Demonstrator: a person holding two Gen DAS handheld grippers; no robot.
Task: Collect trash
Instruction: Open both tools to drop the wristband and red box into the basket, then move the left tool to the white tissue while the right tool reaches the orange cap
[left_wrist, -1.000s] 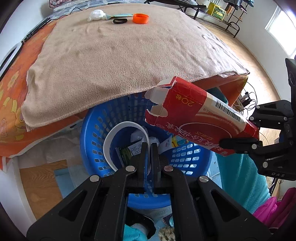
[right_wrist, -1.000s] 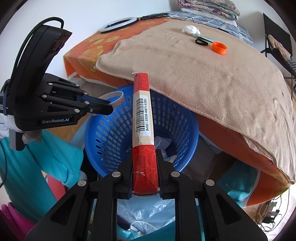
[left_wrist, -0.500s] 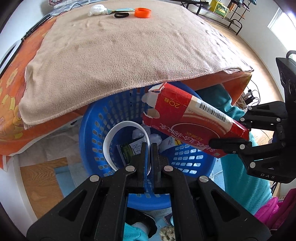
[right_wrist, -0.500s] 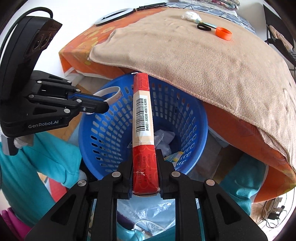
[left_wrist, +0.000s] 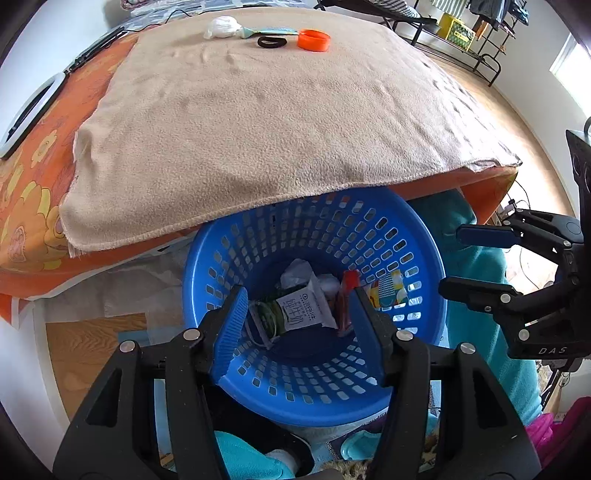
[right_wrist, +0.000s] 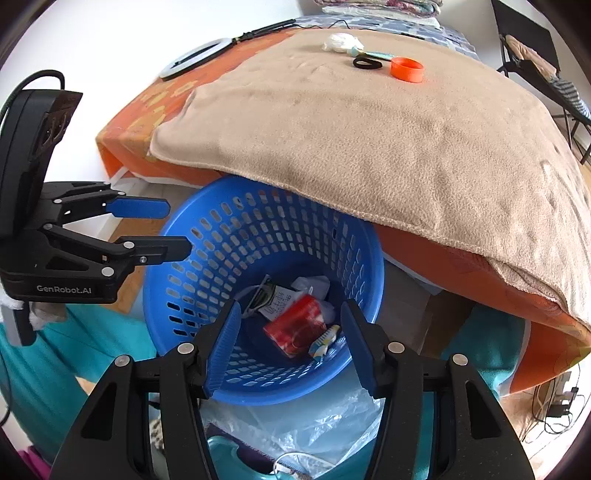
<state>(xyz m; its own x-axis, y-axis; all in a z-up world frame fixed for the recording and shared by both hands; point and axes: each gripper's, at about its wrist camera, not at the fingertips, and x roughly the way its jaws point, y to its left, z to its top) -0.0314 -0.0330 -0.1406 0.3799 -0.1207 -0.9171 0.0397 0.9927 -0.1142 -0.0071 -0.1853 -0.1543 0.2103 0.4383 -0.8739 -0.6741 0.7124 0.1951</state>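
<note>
1. The tan blanket (left_wrist: 258, 122) over the bed fills the upper half of both views.
2. The blue basket (right_wrist: 184, 258) sits lower centre, tucked under the blanket's edge.
3. The left gripper (left_wrist: 297, 317) and right gripper (right_wrist: 290, 332) have just been opening; jaws released, nothing between them.
4. The red carton (right_wrist: 295, 325) lies in the basket: its broad face shows in the right wrist view, only an edge in the left.
5. An orange cap (left_wrist: 314, 40) sits on the blanket at the top.

The blanket (right_wrist: 406, 140) edge overhangs the basket (right_wrist: 207, 280) rim's far side; near side open.
</note>
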